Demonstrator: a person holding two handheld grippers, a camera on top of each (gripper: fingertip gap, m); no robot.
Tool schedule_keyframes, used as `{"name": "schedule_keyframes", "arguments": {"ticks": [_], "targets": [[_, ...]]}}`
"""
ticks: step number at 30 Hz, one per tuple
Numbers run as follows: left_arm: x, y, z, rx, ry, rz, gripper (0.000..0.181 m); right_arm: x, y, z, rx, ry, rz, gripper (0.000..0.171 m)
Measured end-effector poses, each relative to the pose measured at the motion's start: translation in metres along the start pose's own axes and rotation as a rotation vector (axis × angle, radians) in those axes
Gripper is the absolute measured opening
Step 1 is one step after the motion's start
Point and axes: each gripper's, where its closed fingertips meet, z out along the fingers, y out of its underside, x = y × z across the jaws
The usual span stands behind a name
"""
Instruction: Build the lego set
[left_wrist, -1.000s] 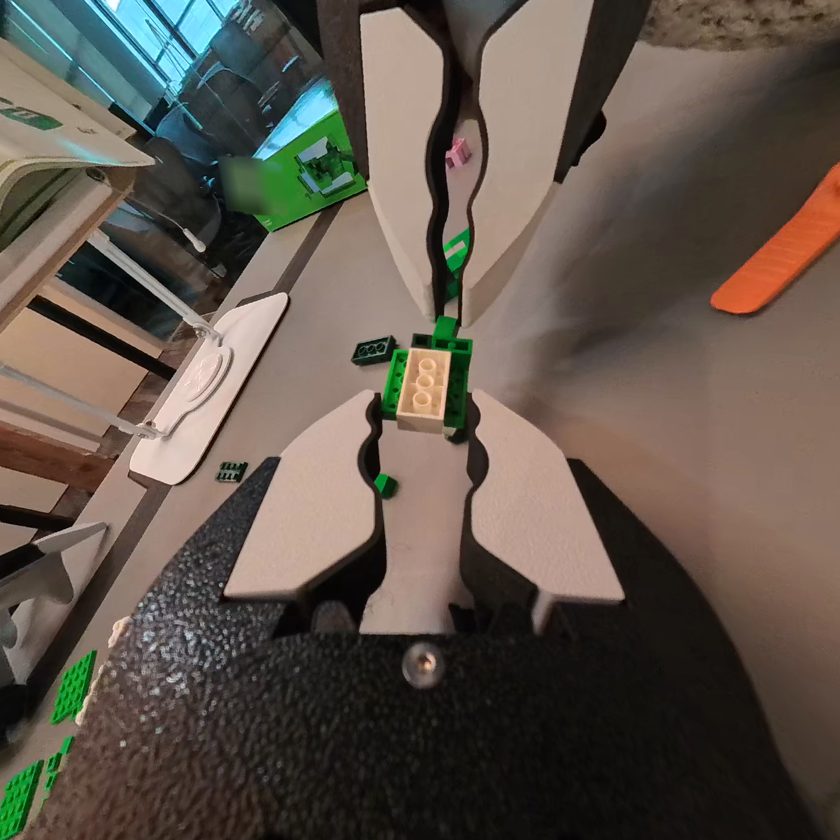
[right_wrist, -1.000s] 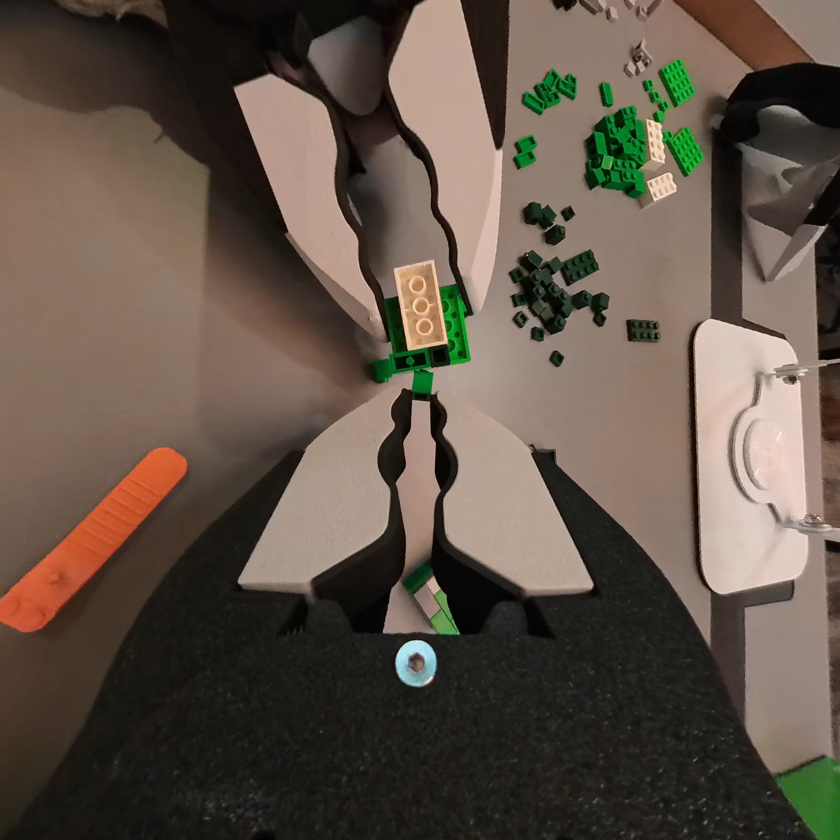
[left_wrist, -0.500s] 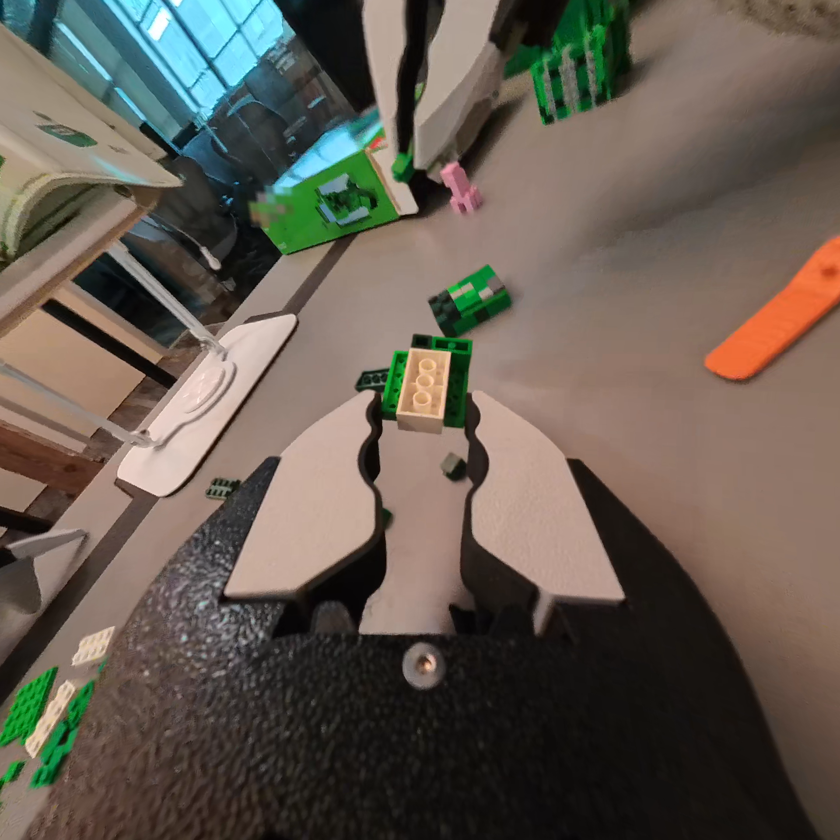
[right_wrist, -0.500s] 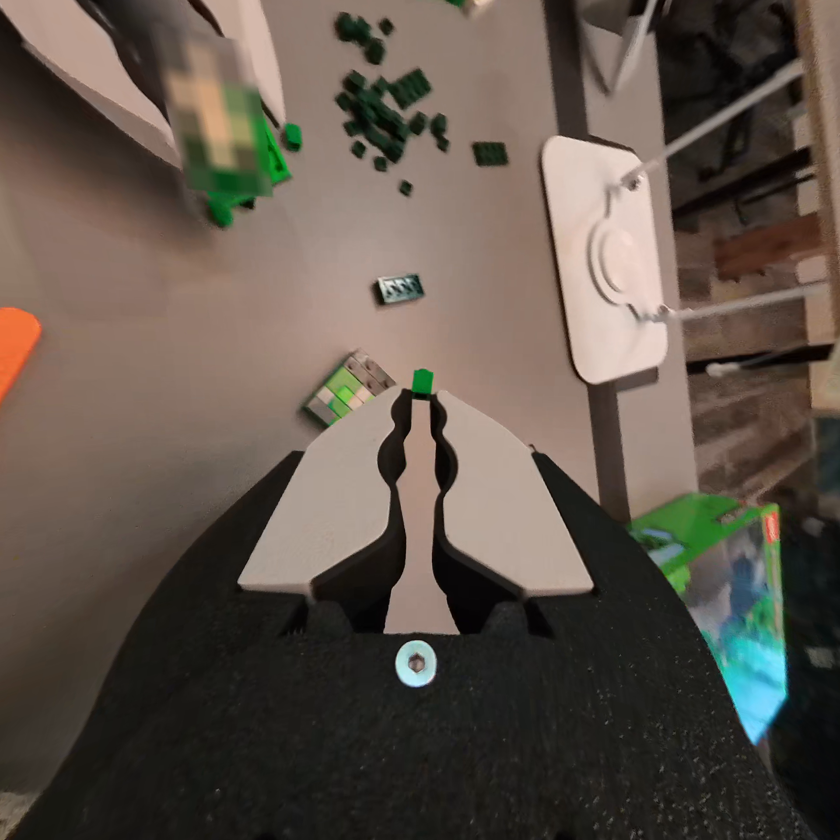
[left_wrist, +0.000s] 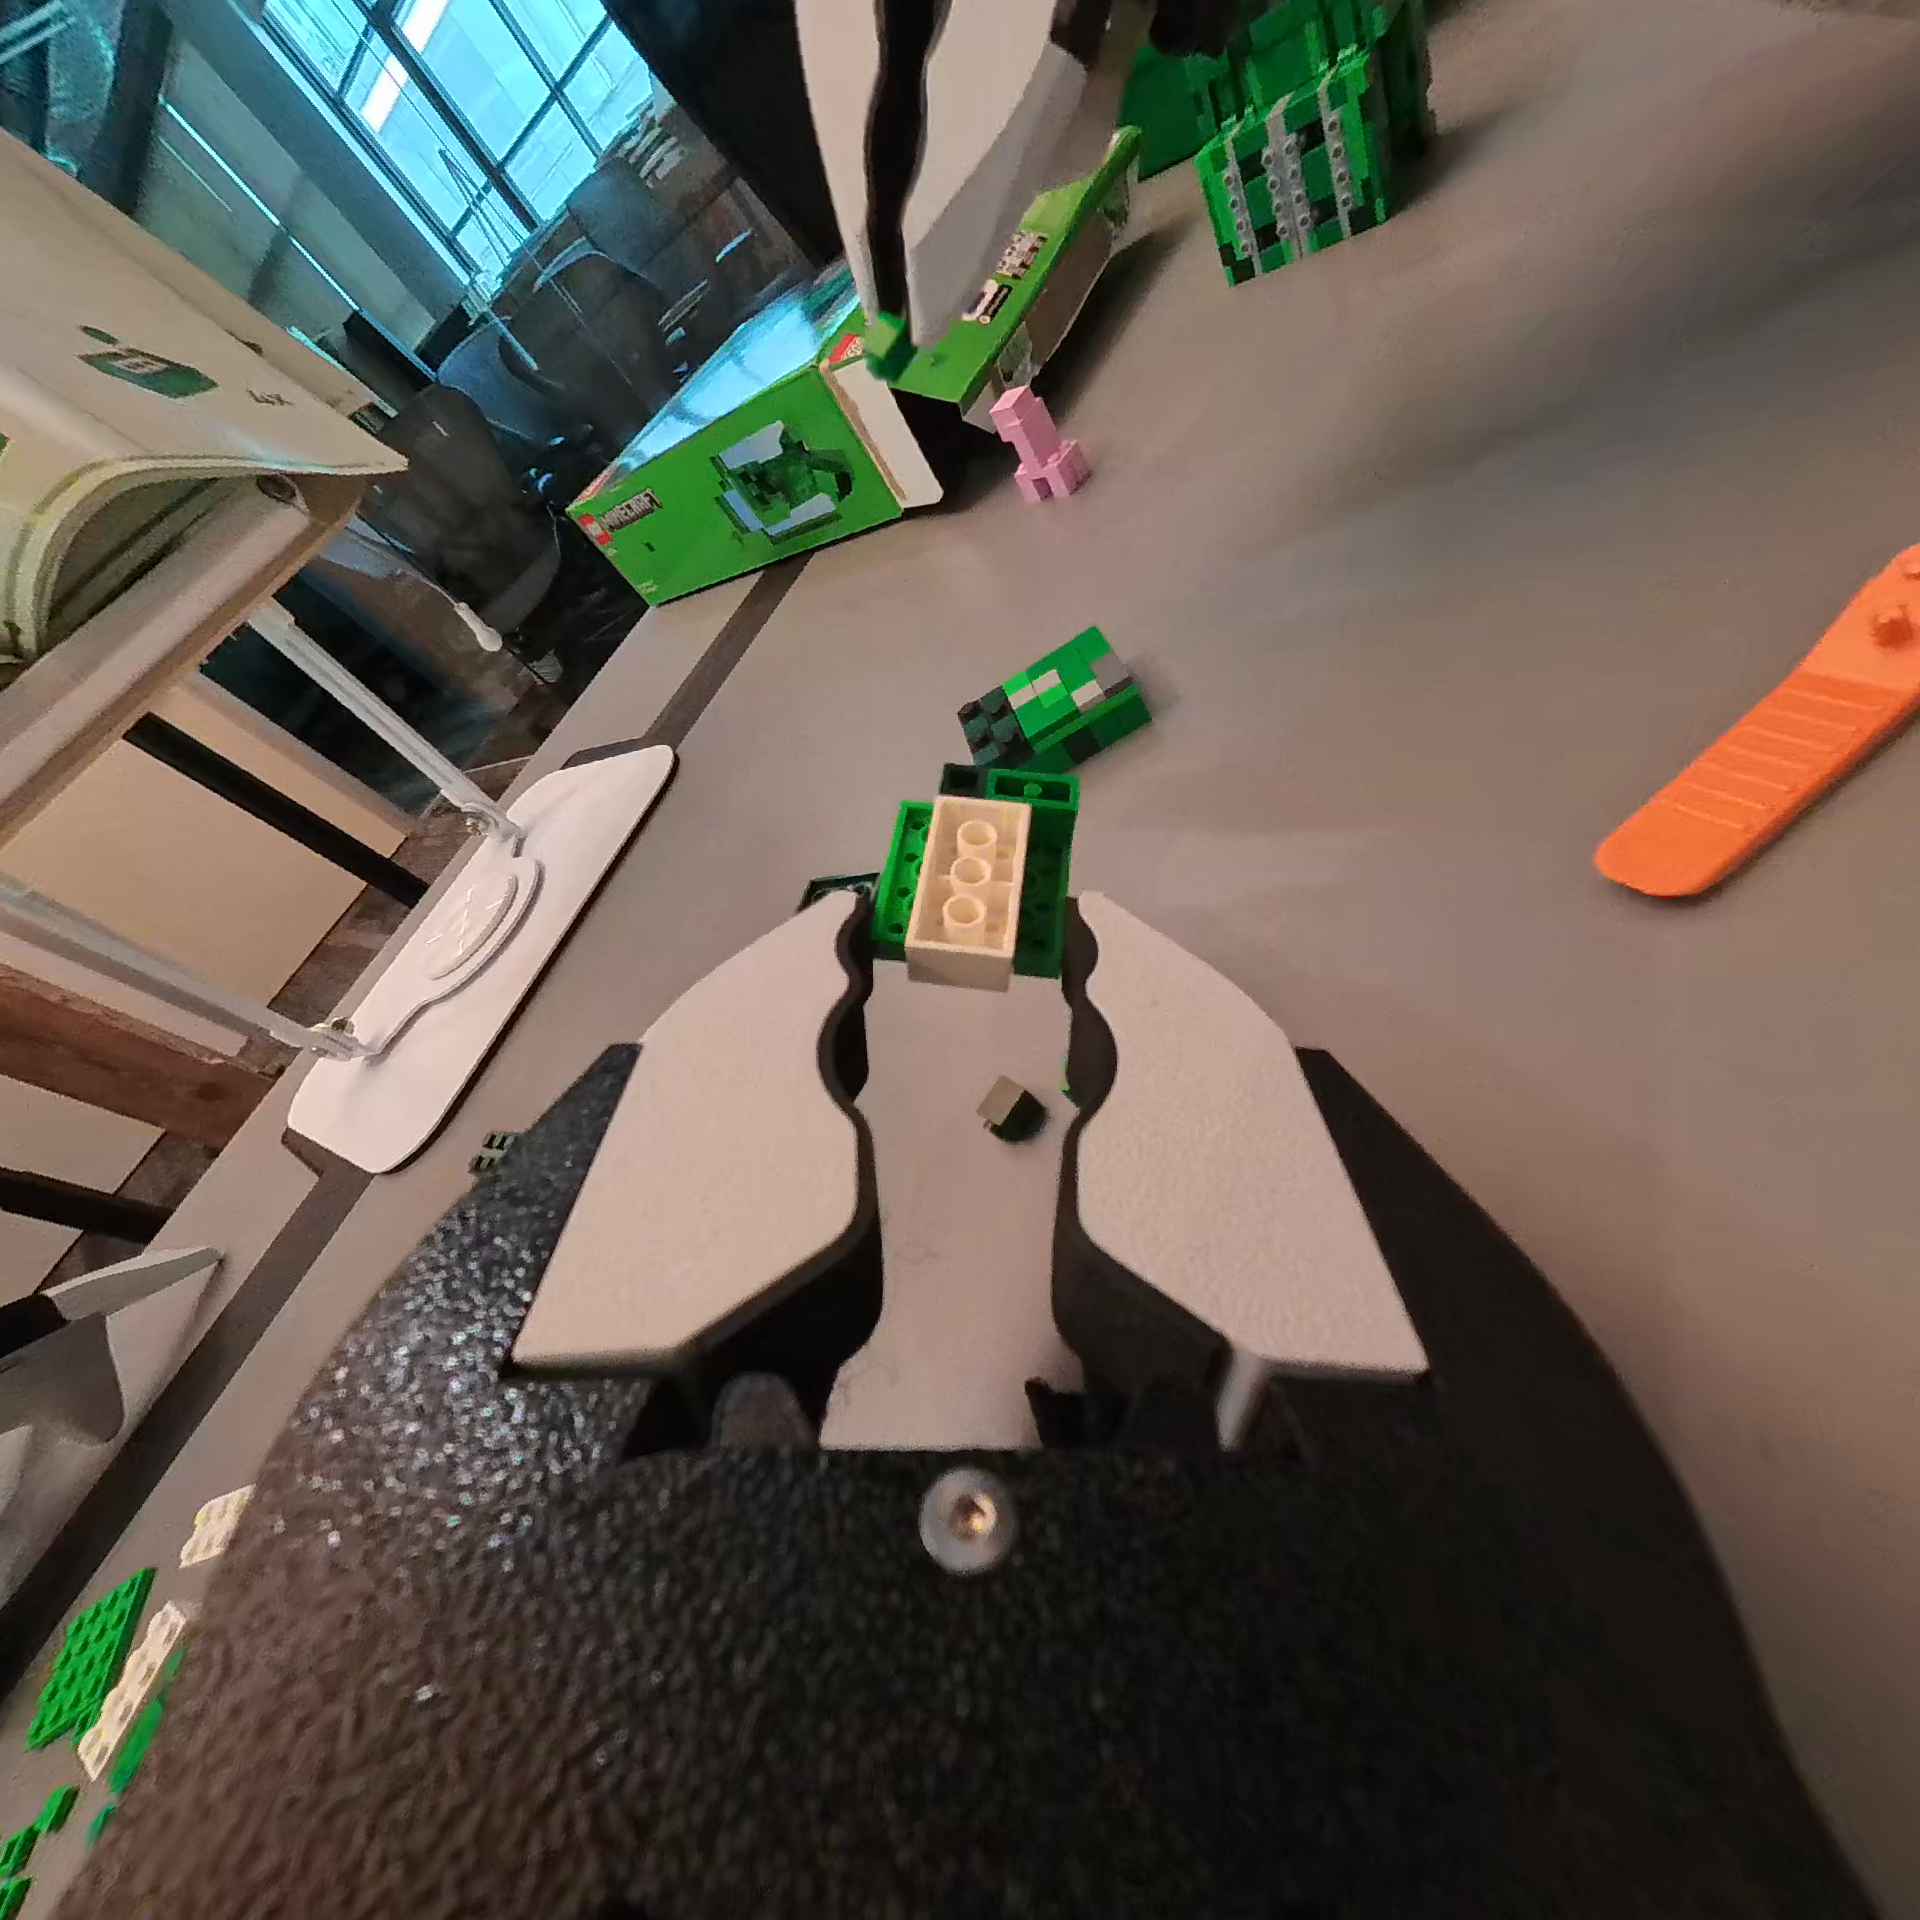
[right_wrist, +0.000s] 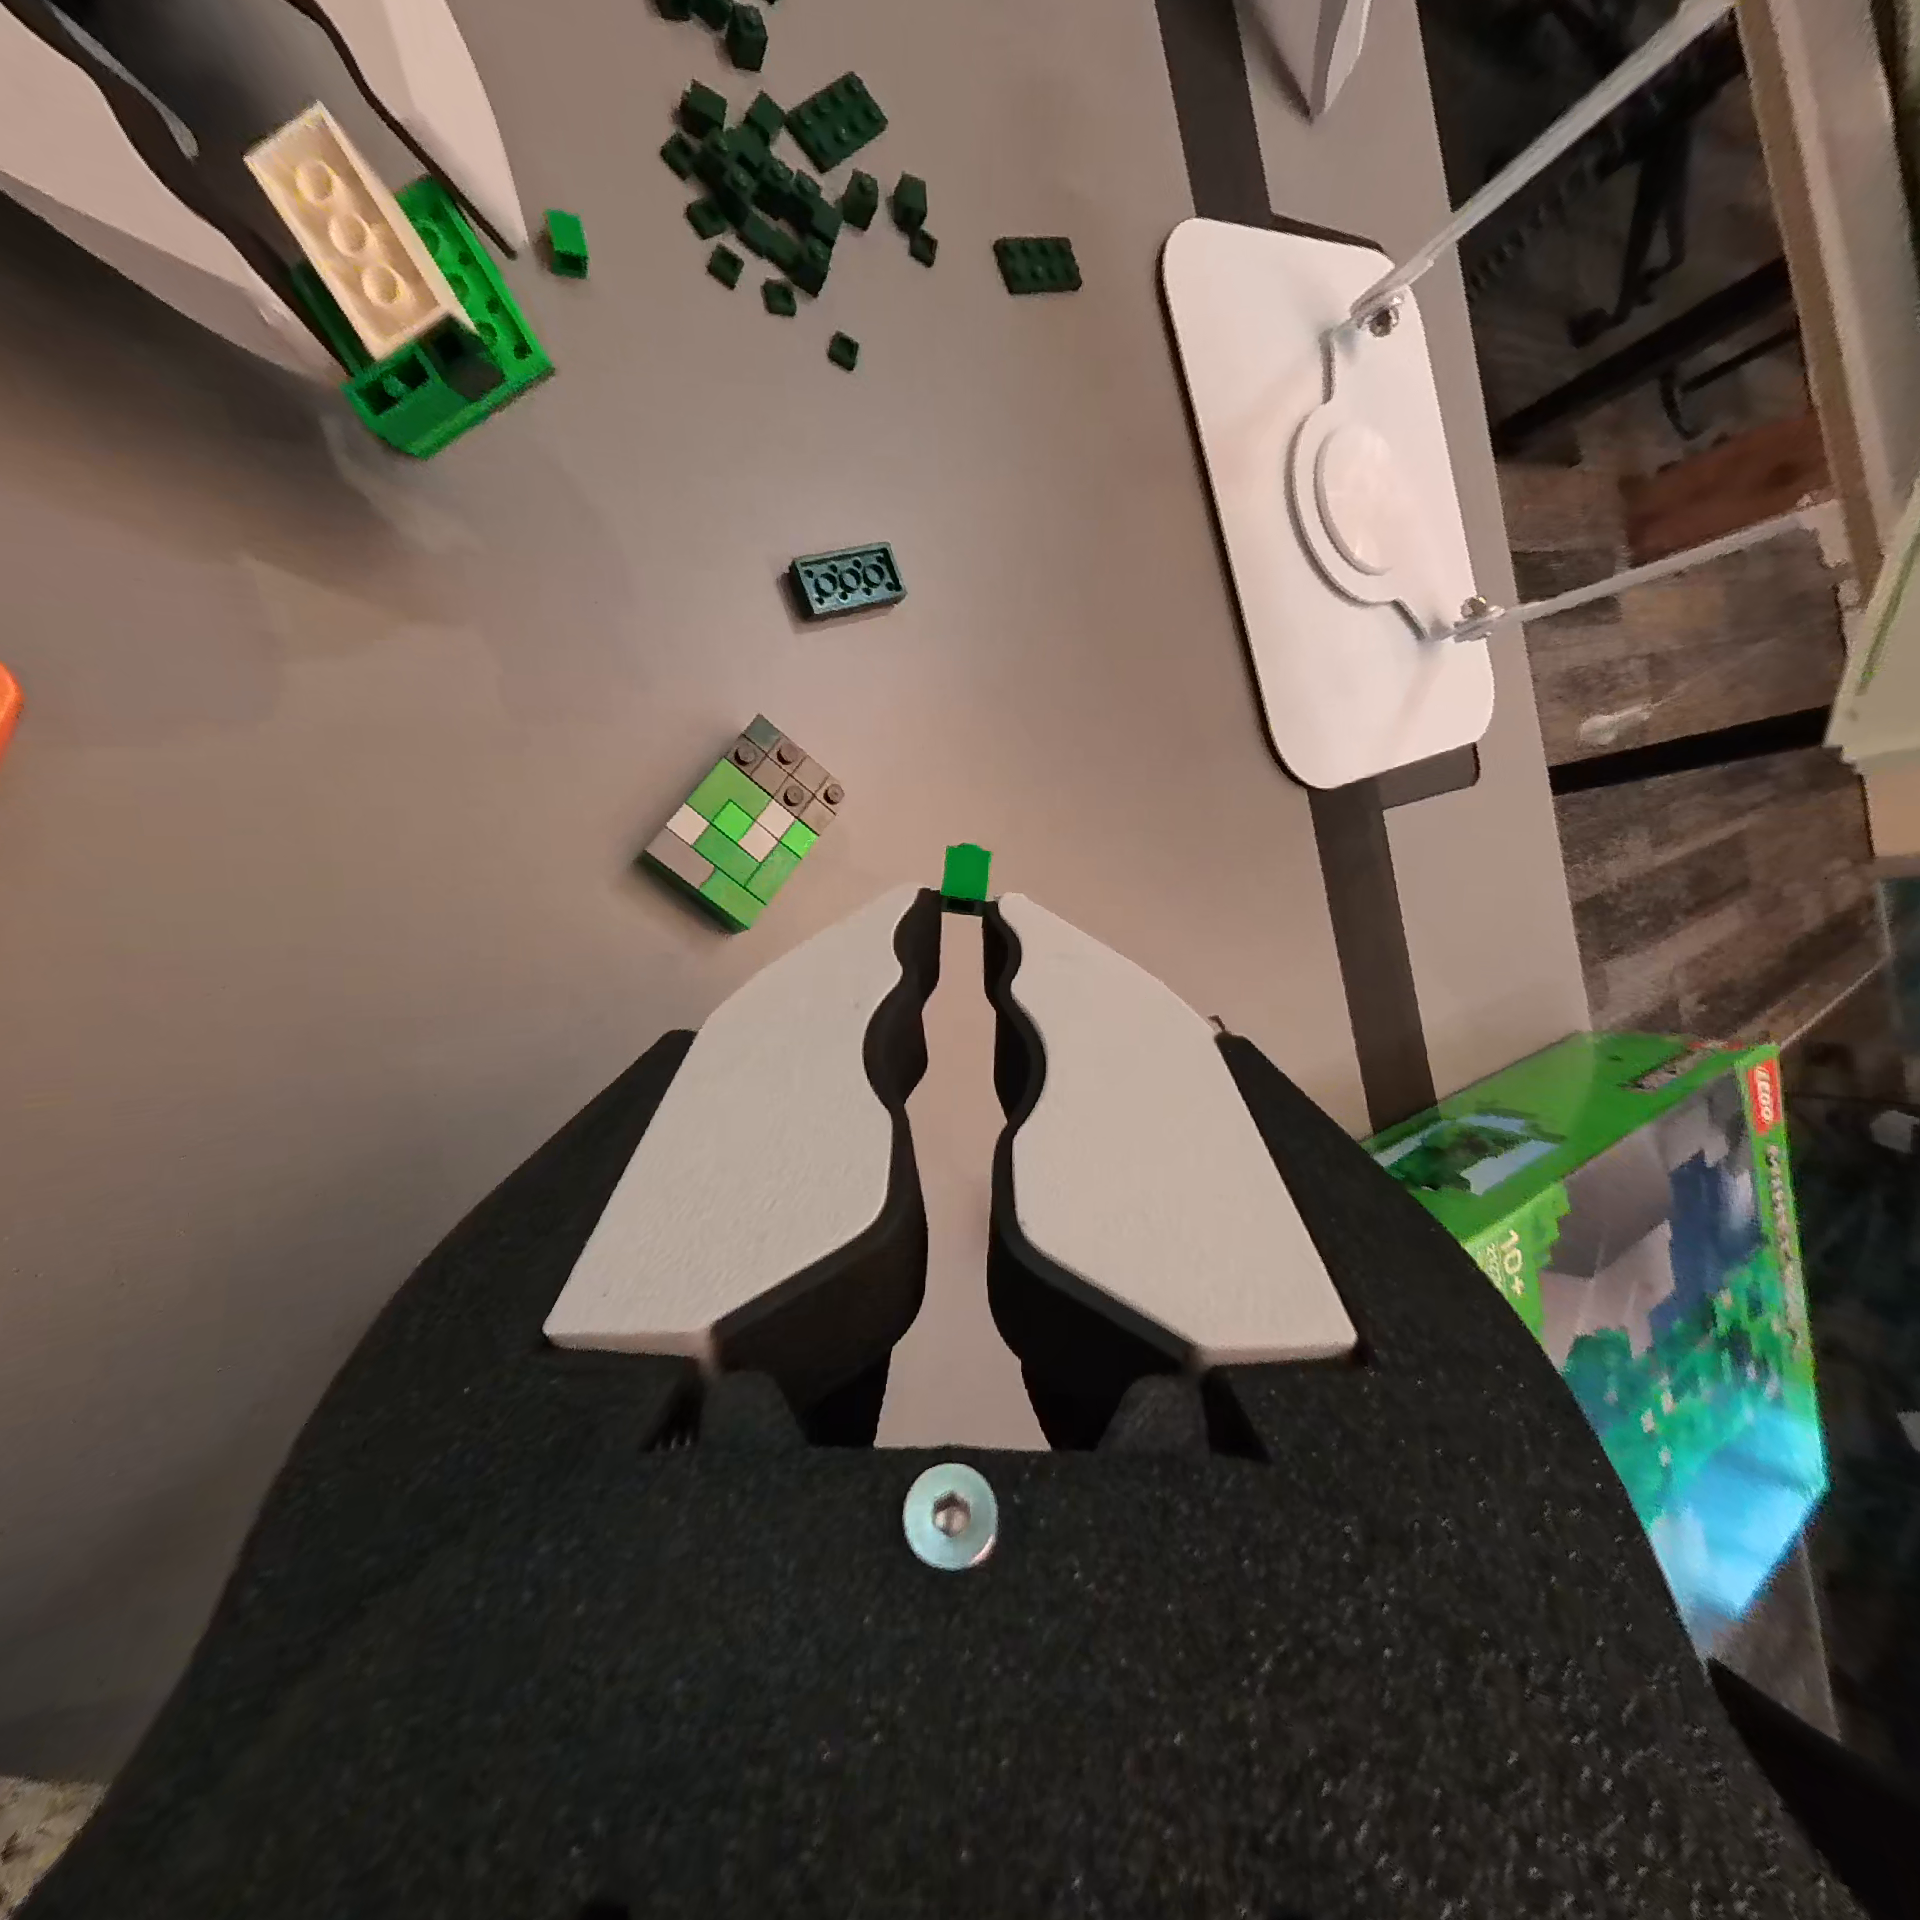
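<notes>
My left gripper (left_wrist: 964, 914) is shut on a small green brick assembly (left_wrist: 1044, 883) with a white brick (left_wrist: 966, 894) on it, held above the grey table (left_wrist: 1455, 1039). The assembly also shows at the top left of the right wrist view (right_wrist: 488, 332). My right gripper (right_wrist: 961, 902) is shut on a small bright green brick (right_wrist: 966, 871) at its fingertips, held well away from the assembly. It also shows at the top of the left wrist view (left_wrist: 883, 312). A small green-and-grey checkered block (right_wrist: 743, 826) lies on the table just left of the right fingertips.
A dark teal brick (right_wrist: 847, 584) and a pile of dark green bricks (right_wrist: 779, 177) lie beyond. A white stand base (right_wrist: 1330, 499) and a green box (right_wrist: 1621, 1299) sit at the right. An orange separator (left_wrist: 1766, 758), a pink figure (left_wrist: 1034, 447) and a large green build (left_wrist: 1299, 156) are farther off. My right fingertips sit around 15 cm from my left ones. The small green-and-grey checkered block (right_wrist: 743, 826) lies around 9 cm away from my right fingertips. My left wrist view (left_wrist: 1045, 695) looks at it from another angle.
My right gripper has pulled back and away from the assembly, with the small green brick still in its tips. My left gripper still holds the assembly and has shifted a little.
</notes>
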Motion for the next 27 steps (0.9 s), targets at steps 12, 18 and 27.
{"name": "schedule_keyframes", "arguments": {"ticks": [12, 18, 27], "targets": [[0.005, 0.002, 0.002, -0.017, 0.020, 0.020, 0.036, -0.014, -0.015, 0.005, 0.035, -0.049, -0.042, 0.007], [0.006, 0.002, 0.002, -0.020, 0.025, 0.021, 0.035, -0.017, -0.018, 0.006, 0.043, -0.063, -0.051, 0.007], [0.007, 0.003, 0.003, -0.028, 0.024, 0.034, 0.036, -0.023, -0.025, 0.005, 0.071, -0.085, -0.061, 0.007]]}}
